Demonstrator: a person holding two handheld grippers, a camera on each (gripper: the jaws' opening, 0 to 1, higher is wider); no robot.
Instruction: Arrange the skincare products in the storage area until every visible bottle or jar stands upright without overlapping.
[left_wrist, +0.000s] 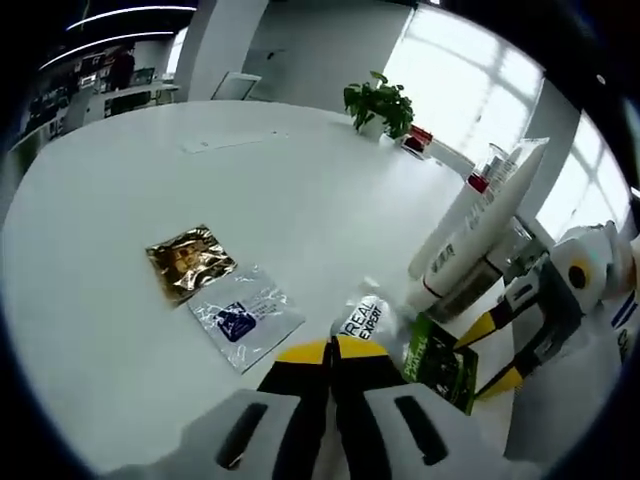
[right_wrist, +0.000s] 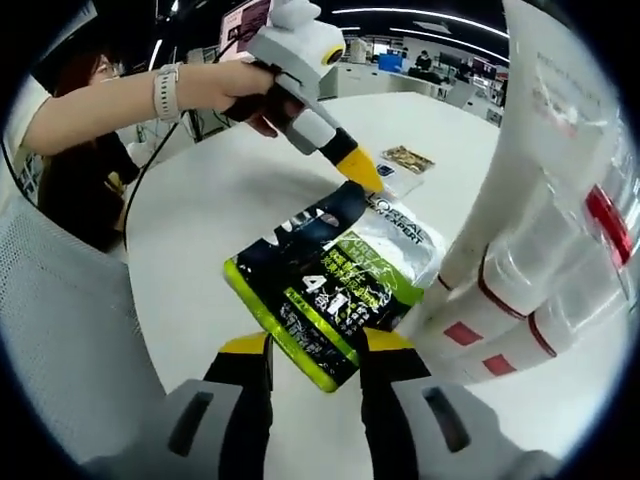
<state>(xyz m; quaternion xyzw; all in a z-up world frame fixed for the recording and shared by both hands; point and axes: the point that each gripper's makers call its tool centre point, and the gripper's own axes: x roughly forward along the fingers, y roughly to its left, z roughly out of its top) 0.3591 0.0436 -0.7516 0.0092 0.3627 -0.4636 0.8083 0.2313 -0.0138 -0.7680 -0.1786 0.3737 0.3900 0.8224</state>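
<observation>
A black, green and white L'Oreal pouch (right_wrist: 330, 275) lies flat on the white table (right_wrist: 200, 220). My left gripper (left_wrist: 330, 352), held by a person's hand, is shut at the pouch's white top edge (left_wrist: 365, 318) and seems to pinch it; its yellow tip (right_wrist: 360, 172) rests on that edge. My right gripper (right_wrist: 318, 348) stands open with the pouch's green lower end between its jaws, and it also shows at the right (left_wrist: 497, 352). White tubes with red bands (right_wrist: 530, 270) in clear wrap lean beside the pouch (left_wrist: 480, 230).
A gold sachet (left_wrist: 188, 262) and a silver and blue sachet (left_wrist: 245, 315) lie on the table (left_wrist: 120, 180) left of the pouch. A potted plant (left_wrist: 378, 105) stands at the far edge. The person (right_wrist: 90, 110) is at the table's side.
</observation>
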